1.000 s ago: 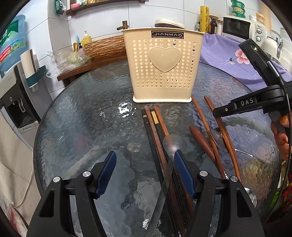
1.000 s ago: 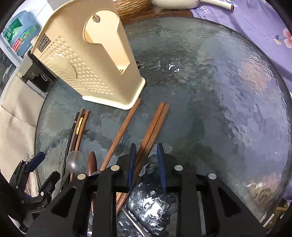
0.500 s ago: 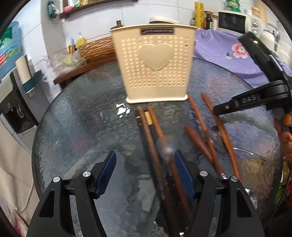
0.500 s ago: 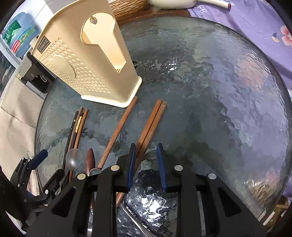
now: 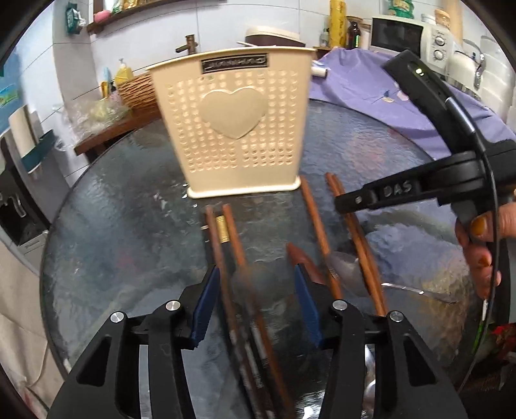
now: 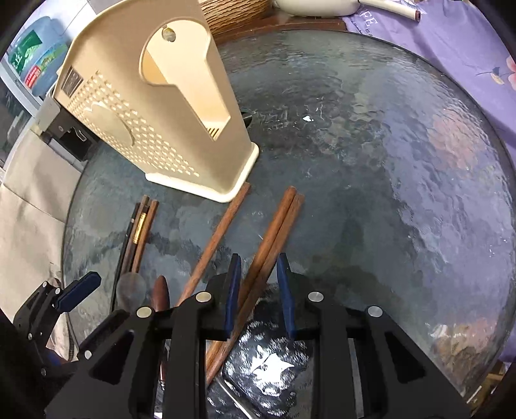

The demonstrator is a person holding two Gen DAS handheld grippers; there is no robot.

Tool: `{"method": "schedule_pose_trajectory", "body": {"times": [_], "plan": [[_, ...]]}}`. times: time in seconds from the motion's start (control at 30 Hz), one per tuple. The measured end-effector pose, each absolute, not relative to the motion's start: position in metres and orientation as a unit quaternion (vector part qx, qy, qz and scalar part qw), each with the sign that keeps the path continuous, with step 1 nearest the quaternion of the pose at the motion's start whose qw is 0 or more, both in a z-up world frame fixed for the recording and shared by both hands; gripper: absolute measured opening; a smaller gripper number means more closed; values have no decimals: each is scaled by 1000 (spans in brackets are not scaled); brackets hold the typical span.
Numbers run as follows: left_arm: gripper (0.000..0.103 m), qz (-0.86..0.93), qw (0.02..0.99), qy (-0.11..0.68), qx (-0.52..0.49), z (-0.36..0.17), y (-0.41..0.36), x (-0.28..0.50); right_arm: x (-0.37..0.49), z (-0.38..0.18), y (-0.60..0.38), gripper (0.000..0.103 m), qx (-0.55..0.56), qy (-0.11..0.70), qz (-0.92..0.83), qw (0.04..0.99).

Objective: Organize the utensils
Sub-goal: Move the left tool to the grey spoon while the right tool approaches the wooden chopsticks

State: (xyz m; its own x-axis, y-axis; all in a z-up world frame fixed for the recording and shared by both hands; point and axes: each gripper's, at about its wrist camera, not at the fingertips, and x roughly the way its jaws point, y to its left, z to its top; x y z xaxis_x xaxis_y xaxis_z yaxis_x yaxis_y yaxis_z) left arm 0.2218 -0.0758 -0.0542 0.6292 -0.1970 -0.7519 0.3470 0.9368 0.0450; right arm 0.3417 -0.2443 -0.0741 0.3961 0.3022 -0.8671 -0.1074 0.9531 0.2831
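My left gripper [image 5: 256, 303] straddled dark chopsticks [image 5: 238, 290], jaws apart, empty; my right gripper [image 6: 258, 290] bracketed brown wooden chopsticks [image 6: 274, 232], unpinched. Beyond both stood the cream perforated plastic holder [image 5: 237, 129]. Closing might catch the neighbouring spoon [image 5: 346, 270].

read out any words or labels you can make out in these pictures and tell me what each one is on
"DAS": on the right tool's arm.
Black label on the cream utensil holder: blurred, unreadable.
"FE": partial print on the purple cloth.
Water bottle label: too small to read.
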Motion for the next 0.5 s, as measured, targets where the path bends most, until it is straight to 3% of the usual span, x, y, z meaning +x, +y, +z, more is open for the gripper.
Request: {"method": "schedule_pose_trajectory", "body": {"times": [0.5], "plan": [[49,-159,874,414,201,-71,-93,221,336,-75,-252,24,88,542,130,826]]}}
